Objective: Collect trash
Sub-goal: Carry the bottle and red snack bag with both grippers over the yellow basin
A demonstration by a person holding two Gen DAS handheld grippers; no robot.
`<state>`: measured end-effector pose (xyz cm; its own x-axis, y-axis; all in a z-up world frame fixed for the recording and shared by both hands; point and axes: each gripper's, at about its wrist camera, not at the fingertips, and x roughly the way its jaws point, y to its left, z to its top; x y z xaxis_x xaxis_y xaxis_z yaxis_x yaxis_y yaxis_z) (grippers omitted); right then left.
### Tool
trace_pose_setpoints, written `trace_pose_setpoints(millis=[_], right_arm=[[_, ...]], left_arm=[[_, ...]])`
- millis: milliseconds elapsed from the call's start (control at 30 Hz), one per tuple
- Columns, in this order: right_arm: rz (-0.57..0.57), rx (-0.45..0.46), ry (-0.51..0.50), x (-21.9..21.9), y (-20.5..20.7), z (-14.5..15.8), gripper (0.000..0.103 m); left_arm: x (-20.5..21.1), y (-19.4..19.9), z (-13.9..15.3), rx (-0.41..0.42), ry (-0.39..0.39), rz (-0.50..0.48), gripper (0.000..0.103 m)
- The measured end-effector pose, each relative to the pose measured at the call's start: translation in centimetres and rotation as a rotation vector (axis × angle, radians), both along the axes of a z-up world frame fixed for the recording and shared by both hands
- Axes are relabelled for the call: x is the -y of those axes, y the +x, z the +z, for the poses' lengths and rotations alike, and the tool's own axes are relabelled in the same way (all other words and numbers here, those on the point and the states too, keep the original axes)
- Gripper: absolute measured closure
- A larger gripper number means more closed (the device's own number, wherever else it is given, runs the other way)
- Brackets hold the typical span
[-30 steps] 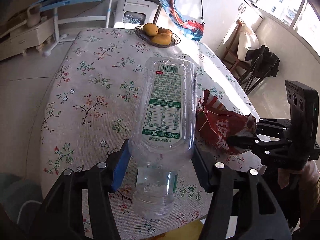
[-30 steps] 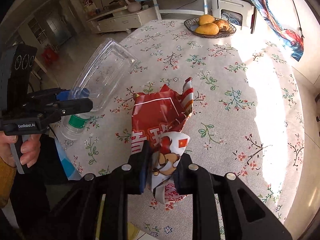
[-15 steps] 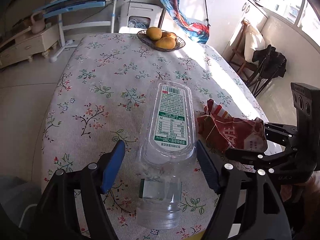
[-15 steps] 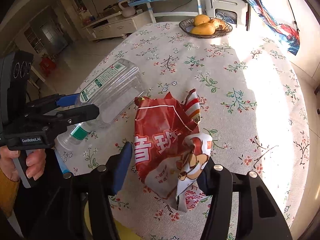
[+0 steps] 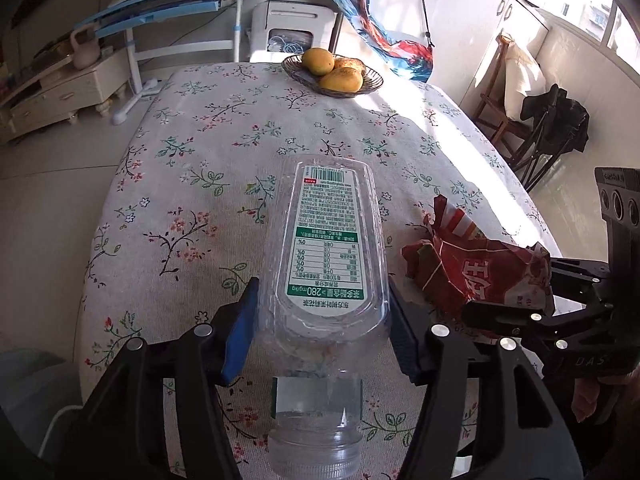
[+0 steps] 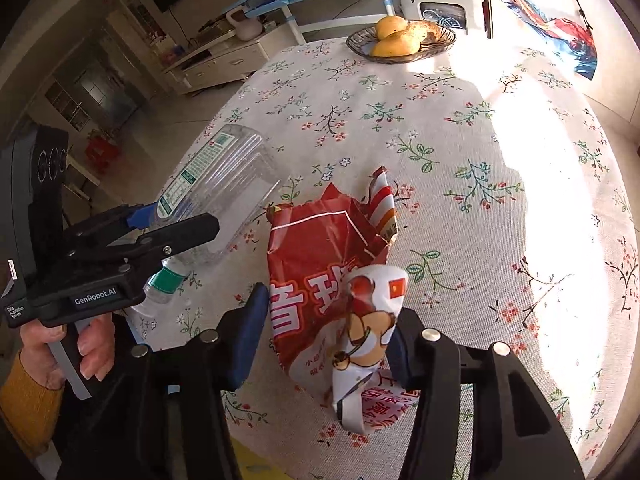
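Note:
A clear empty plastic bottle (image 5: 324,256) with a green and white label lies on the floral tablecloth, neck toward me. My left gripper (image 5: 320,320) is closed on its lower body, both blue pads touching it; the bottle (image 6: 220,188) and gripper (image 6: 176,228) show at the left of the right wrist view. A crumpled red snack bag (image 6: 332,280) lies beside the bottle. My right gripper (image 6: 324,320) straddles the bag's near end, the right pad touching it and a small gap at the left pad. The bag (image 5: 476,272) also shows in the left wrist view.
A wire basket of yellow fruit (image 5: 332,74) stands at the table's far edge (image 6: 400,40). Bright sunlight falls on the right half of the tablecloth (image 6: 520,140). A black folding chair (image 5: 552,128) stands right of the table. A blue-framed desk (image 5: 168,12) is behind.
Both grippers opened half a second ago, setting bottle and bag on the table. Now the left has closed on the bottle again and the right has narrowed around the bag.

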<state>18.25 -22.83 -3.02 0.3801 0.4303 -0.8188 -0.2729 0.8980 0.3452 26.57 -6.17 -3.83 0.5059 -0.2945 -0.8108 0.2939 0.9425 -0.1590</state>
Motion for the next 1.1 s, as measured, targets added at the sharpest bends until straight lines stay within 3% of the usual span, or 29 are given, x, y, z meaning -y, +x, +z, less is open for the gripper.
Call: trace_pose_setpoints(millis=[333, 700, 1100], right_arm=[[0.007, 0.073, -0.042, -0.9, -0.6, 1.0, 0.066], [-0.064, 0.157, 0.024, 0.4, -2.0, 2.7, 0.066], [-0.051, 0.235, 0.071, -1.1, -6.9, 3.6, 0.066]], left_arm=[[-1.4, -1.0, 1.1, 0.059, -0.046, 0.036, 0.047], [-1.5, -3.9, 3.7, 0.178, -0.006, 0.046, 0.047], [-1.7, -7.3, 5.7, 0.262, 0.044, 0.036, 0.047]])
